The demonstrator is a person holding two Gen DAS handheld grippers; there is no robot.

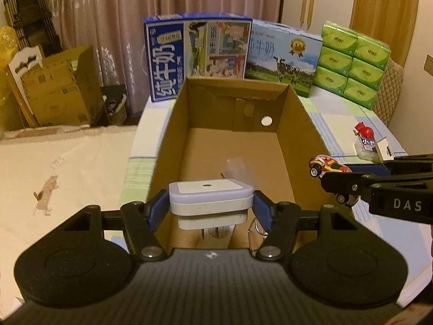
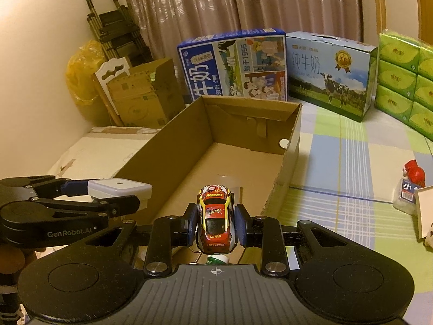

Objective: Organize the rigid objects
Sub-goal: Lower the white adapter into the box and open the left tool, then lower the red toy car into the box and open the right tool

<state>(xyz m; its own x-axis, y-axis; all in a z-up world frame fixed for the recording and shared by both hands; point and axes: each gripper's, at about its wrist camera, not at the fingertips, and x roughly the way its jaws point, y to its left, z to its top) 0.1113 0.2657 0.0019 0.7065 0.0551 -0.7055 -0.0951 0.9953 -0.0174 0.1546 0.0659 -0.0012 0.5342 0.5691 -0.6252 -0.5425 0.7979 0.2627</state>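
Left wrist cam sits right behind the left gripper (image 1: 211, 205), tilted down, facing along the open box (image 1: 300, 140) from its near end, close up. Right wrist cam sits behind the right gripper (image 2: 215, 223), same downward tilt, close to the box (image 2: 292, 146) near corner, angled across it. Both share the box, milk cartons (image 1: 197, 48) (image 2: 232, 65), tissue packs (image 1: 351, 62) (image 2: 403, 81), curtain (image 1: 121, 13) (image 2: 243, 2); each sees the other gripper at its edge.
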